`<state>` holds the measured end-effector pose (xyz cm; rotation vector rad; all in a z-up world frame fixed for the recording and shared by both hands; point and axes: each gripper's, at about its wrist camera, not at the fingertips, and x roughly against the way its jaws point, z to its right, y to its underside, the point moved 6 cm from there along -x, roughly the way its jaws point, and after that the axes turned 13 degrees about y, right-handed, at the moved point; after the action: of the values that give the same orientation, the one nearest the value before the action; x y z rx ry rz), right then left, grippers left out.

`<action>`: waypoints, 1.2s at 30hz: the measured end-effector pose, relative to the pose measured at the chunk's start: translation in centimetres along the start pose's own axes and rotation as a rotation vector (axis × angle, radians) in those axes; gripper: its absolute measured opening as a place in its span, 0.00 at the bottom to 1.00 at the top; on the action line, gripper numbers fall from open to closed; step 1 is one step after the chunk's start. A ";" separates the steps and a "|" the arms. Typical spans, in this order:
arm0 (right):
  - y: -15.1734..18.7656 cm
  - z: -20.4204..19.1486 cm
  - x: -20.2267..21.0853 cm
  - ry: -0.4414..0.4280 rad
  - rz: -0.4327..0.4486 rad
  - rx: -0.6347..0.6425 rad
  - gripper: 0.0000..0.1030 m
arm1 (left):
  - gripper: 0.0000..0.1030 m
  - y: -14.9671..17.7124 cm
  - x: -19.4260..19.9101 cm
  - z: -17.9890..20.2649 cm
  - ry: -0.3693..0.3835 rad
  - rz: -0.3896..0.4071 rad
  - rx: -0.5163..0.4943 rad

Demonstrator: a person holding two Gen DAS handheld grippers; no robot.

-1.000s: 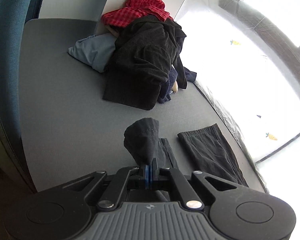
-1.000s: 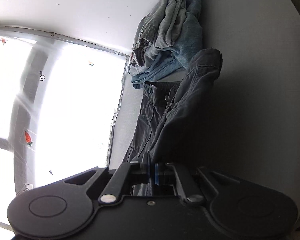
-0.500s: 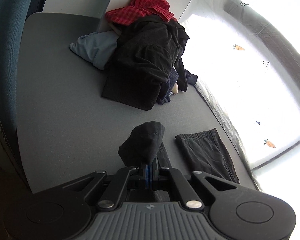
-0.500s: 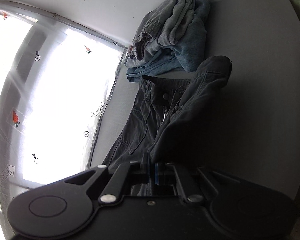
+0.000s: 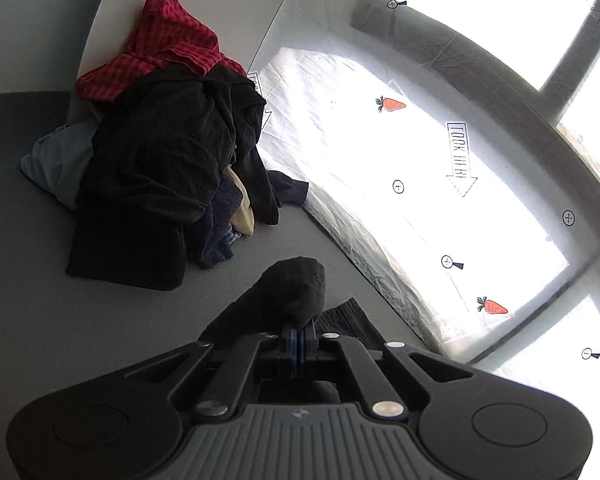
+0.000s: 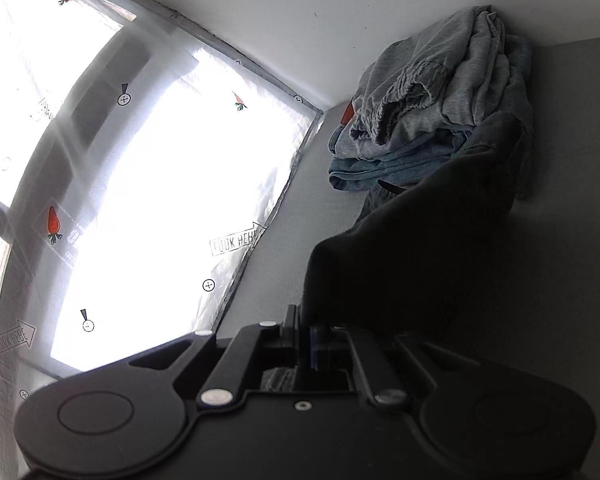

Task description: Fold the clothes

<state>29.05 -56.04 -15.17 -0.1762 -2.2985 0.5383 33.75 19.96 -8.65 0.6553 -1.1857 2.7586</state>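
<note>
Both tools clamped on dark trousers [image 5: 296, 292]: left tool [image 5: 299, 334], right tool [image 6: 306, 340]. Mid-fold, judged; unfolded heap [image 5: 160, 152] left far on tabletop [image 5: 40, 300].

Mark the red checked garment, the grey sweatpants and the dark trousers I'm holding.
Red checked garment [image 5: 168, 52], left wrist view, upper folds.
Grey sweatpants [image 6: 452, 92], right wrist view, bunched body.
Dark trousers [image 6: 420, 256], right wrist view, lifted fabric.

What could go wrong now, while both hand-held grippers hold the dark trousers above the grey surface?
1. The left hand-held gripper pinches only a small bunched piece of the dark trousers, so the cloth might slip out.
2. In the right view, the lifted trousers hang close to the grey and blue clothes pile and might drag it.
</note>
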 end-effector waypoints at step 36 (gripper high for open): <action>-0.5 -9.7 -21.5 0.256 -0.043 0.121 0.05 | 0.00 3.9 -31.7 8.2 -0.028 -0.254 -0.153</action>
<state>51.08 -59.40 -22.84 -0.1285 -2.0106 0.5955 64.50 14.74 -19.19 0.7711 -1.2099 2.4326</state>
